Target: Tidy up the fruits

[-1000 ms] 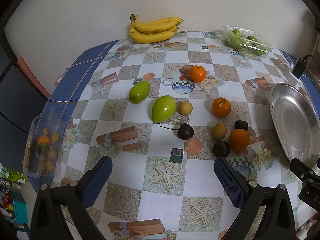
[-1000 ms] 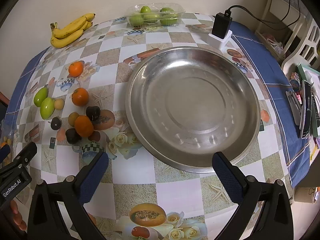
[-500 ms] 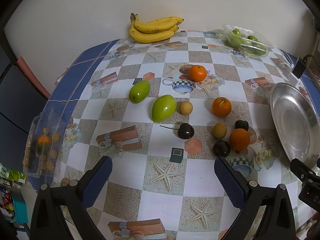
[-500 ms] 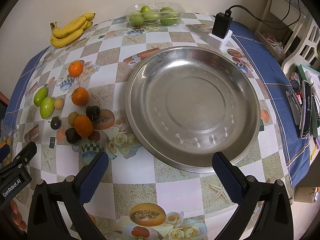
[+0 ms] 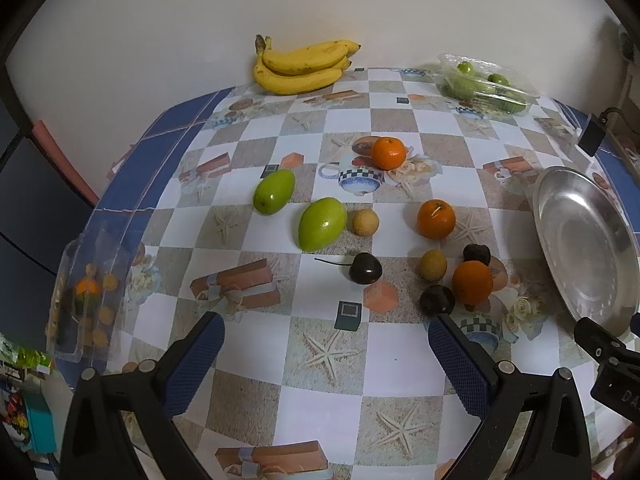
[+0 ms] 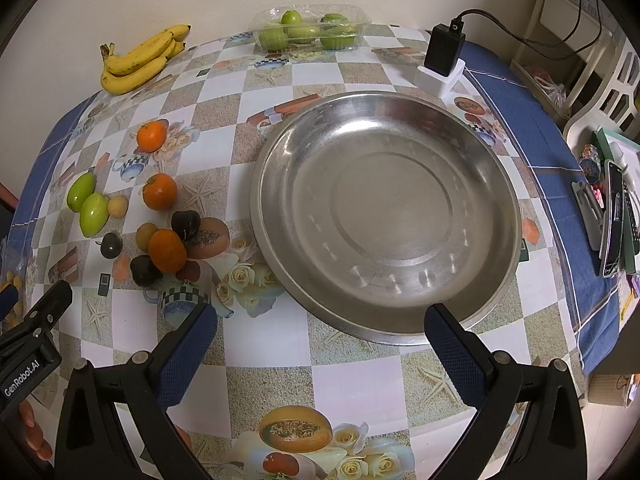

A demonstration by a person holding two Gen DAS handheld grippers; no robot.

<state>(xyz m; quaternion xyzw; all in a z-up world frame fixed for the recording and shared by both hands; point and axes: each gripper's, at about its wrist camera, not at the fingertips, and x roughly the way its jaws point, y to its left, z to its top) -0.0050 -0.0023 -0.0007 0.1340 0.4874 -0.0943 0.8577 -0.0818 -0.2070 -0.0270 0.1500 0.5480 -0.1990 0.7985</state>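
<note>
Only the right wrist view shows the steel tray (image 6: 280, 152) whole.

Left tongs (image 5: 326, 354), jaws spread wide and empty, above a worktop (image 5: 256, 396) covered in a checked printed cloth. Centre: two green mangoes (image 5: 322, 223), a small tan fruit (image 5: 365, 222) just beside the nearer one, and a stemmed dark cherry (image 5: 365, 267). Right of these: three oranges (image 5: 436, 218), another tan fruit, two dark fruits. Far edge: bananas (image 5: 302, 66) and a clear tray of green fruit (image 5: 486, 85). Right: steel dish (image 5: 586, 248). Left edge: clear plastic box (image 5: 86, 296).
</note>
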